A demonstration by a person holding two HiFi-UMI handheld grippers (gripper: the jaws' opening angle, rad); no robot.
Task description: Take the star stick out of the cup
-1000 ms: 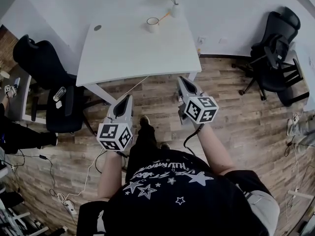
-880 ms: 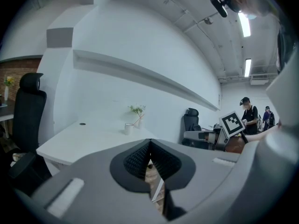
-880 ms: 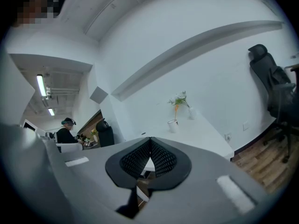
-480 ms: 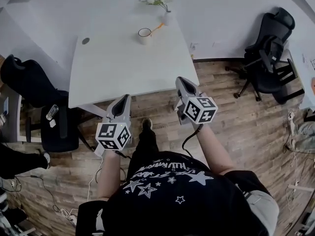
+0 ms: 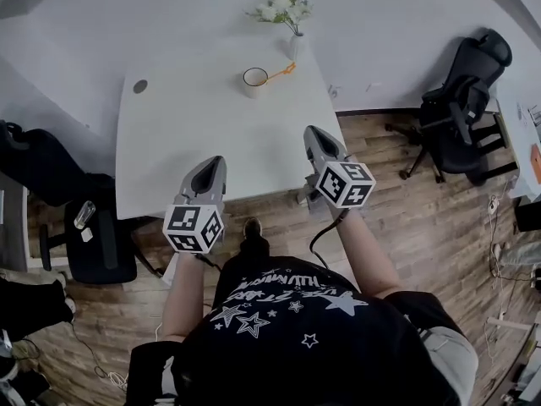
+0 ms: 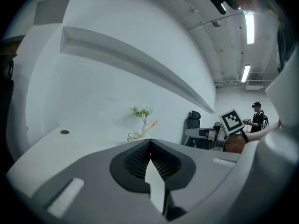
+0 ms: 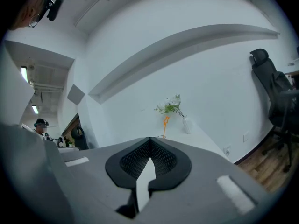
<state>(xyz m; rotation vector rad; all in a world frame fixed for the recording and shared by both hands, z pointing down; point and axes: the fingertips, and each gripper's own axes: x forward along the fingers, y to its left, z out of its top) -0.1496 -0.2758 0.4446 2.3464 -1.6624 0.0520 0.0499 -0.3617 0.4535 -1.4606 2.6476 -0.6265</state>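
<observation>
A white cup (image 5: 255, 77) stands near the far edge of the white table (image 5: 194, 134), with the orange star stick (image 5: 283, 71) leaning out of it to the right. My left gripper (image 5: 211, 164) and right gripper (image 5: 314, 133) hover over the table's near edge, both shut and holding nothing, well short of the cup. In the left gripper view the cup (image 6: 134, 136) and the star stick (image 6: 150, 127) sit just beyond the left gripper (image 6: 149, 142). In the right gripper view the star stick (image 7: 165, 122) rises behind the right gripper (image 7: 150, 139); the cup is hidden there.
A white vase with flowers (image 5: 292, 42) stands just behind the cup against the wall. A round cable hole (image 5: 139, 85) is at the table's far left. Black office chairs stand at the right (image 5: 461, 108) and the left (image 5: 97, 244) on the wooden floor.
The person has stepped toward the table. Both grippers, formerly over the floor, now reach over its near edge. Their jaws have stayed shut.
</observation>
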